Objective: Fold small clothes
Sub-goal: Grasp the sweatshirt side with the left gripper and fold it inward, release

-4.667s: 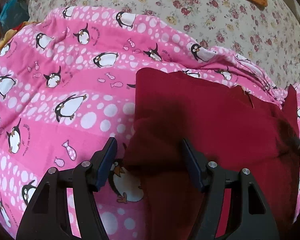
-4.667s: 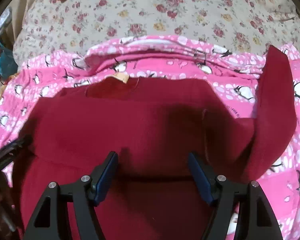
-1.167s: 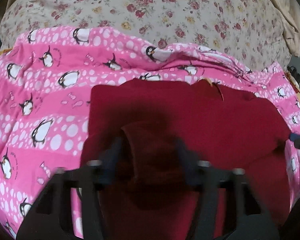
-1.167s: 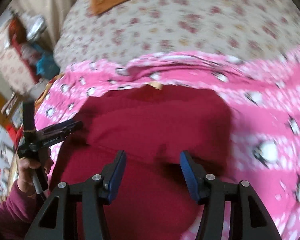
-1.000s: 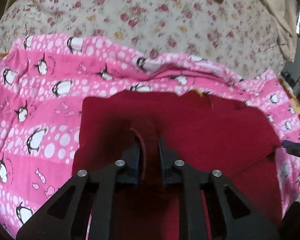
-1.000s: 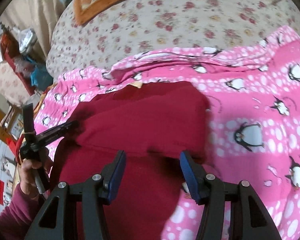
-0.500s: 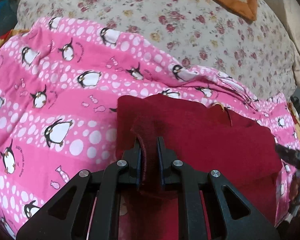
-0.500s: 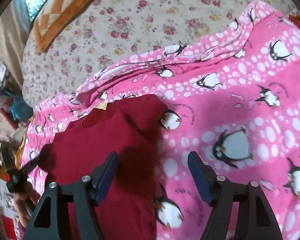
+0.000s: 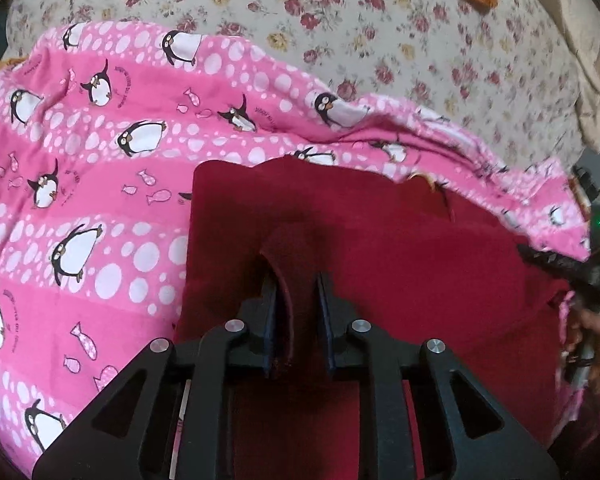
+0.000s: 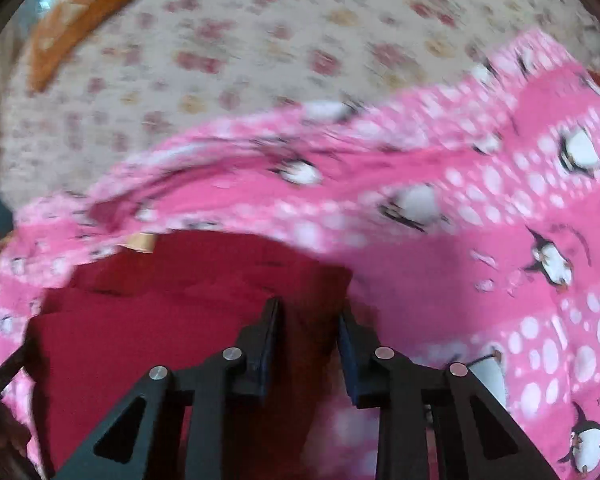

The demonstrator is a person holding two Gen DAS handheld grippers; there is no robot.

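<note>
The dark red garment (image 9: 400, 264) lies across the lower centre of the left wrist view on a pink penguin-print blanket (image 9: 92, 184), with a floral bedspread (image 9: 380, 40) filling the top of the frame. The left gripper (image 9: 296, 300) is nearly closed, its jaws pinching a raised fold of the red cloth that stands up between them at lower centre; a second ago it already had this pinch, and it has since carried the fold a little down and to the side. In the right wrist view, which is blurred by motion, the right gripper (image 10: 308, 320) sits at lower centre over the garment's right-hand edge; its jaws have just been closing from wide apart, and red fabric now lies between them, though the blur hides whether the pads actually press it. Half a second ago that gripper straddled the boundary between garment and blanket. With both sides being taken up, the next fold of the garment looks about to begin.
</note>
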